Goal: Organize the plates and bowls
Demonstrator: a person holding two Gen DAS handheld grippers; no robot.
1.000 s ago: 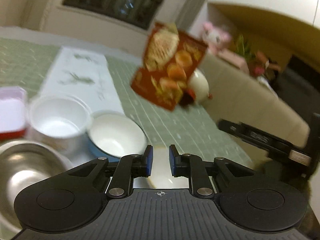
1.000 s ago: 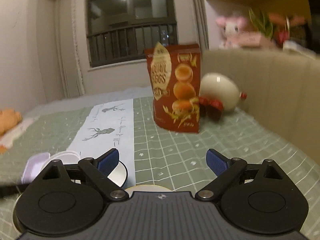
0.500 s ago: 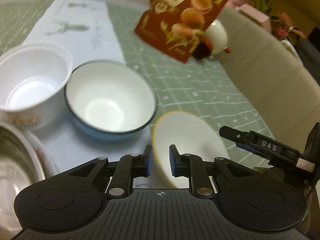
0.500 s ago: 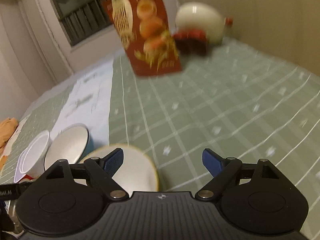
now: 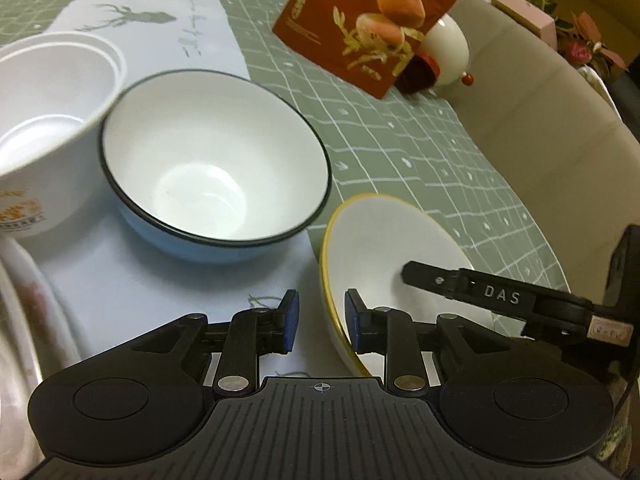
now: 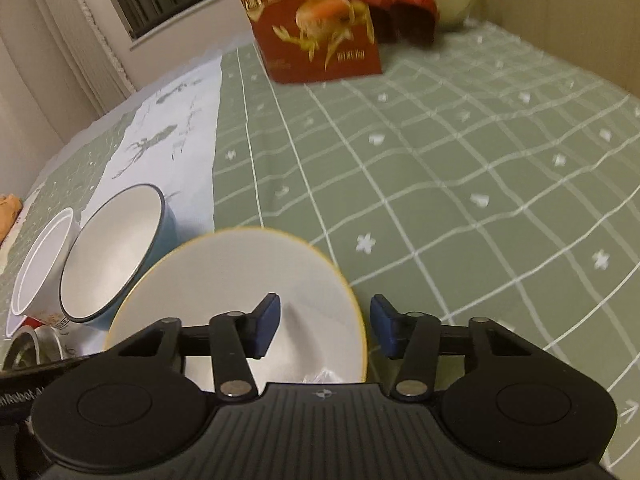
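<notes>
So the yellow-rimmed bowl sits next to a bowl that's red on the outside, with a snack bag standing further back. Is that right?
Not quite: the neighbouring bowl is blue on the outside, with a dark rim and white inside, as the left wrist view shows. The rest holds: it sits next to the yellow-rimmed bowl, and the red snack bag stands further back on the green checked cloth.

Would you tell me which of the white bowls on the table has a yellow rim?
The yellow-rimmed bowl nearest both grippers, on the green checked cloth. The bowl beside it has a dark rim and blue outside; the tall white tub is plain.
</notes>
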